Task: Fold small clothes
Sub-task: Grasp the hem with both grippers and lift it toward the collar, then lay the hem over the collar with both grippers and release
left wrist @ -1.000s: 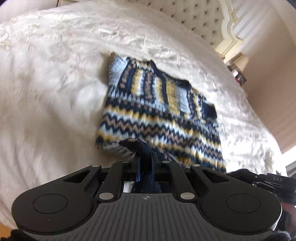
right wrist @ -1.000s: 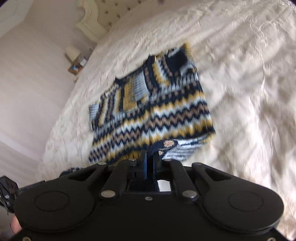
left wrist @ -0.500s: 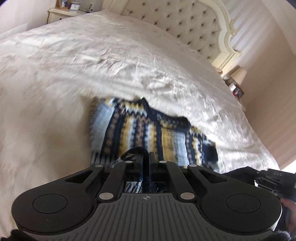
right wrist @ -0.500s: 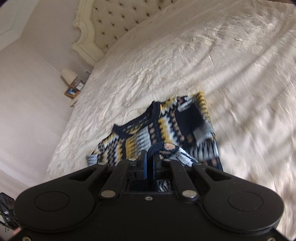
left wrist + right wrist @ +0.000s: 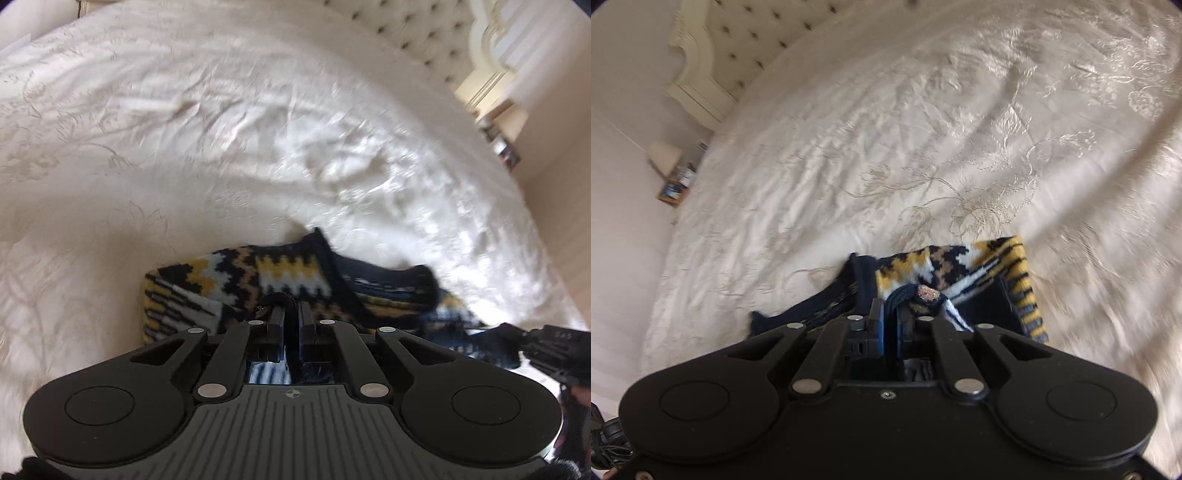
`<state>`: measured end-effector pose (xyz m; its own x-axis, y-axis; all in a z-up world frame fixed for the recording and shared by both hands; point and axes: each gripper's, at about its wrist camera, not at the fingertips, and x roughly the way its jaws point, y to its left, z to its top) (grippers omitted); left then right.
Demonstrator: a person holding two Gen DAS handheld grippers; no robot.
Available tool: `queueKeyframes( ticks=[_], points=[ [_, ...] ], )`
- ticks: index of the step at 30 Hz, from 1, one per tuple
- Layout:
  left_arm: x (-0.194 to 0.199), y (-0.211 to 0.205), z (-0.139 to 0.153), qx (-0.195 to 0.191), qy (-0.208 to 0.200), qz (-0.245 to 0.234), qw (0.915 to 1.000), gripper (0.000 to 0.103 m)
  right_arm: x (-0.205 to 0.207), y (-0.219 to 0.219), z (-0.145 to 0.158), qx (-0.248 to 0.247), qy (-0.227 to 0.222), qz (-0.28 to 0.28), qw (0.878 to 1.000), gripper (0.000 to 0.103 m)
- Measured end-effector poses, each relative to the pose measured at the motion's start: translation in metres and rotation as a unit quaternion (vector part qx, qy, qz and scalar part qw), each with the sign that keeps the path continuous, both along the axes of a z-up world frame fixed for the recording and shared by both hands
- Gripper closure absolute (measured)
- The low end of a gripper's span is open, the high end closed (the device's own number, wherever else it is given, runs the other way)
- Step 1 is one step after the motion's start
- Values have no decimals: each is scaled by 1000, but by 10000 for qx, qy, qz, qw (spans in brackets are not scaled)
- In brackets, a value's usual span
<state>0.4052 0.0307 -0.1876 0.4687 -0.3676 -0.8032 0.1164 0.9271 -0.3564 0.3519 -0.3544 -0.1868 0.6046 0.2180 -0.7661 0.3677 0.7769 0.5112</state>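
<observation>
Both tools have carried the hem forward over the knitted sweater vest (image 5: 284, 275) on the bed (image 5: 221, 147); my left tool (image 5: 291, 314) and right tool (image 5: 889, 314) each clamp its edge, so I judge the fold nearly laid

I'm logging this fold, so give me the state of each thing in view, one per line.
Left gripper: shut on sweater hem.
Right gripper: shut on sweater hem.
Sweater: folded over itself, hem carried to neckline.
Bedspread: wrinkled, spread flat.
</observation>
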Motion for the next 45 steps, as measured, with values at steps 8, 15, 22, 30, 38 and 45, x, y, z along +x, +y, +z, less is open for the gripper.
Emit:
queueKeyframes(
  ticks=[8,15,22,30,38,45],
  points=[
    [36,-2,-32,318,168,72,9993,69,32,0,-23,-565,267,-63,9980,34],
    [50,1,-13,610,-94,220,9978,52,26,-9,-6,-776,-61,232,9967,35],
    [16,5,1,896,-206,68,9957,40,10,0,-6,-1111,-189,1051,9881,35],
    [-9,-6,-41,1247,315,-227,9914,40,13,14,-34,-1378,128,1674,9761,47],
    [-7,-7,-51,1474,209,-311,9884,39,14,12,-32,-1828,304,1771,9666,95],
    [-12,-8,-42,1468,158,-314,9885,40,13,9,-30,-1562,271,1616,9740,79]
  ],
)
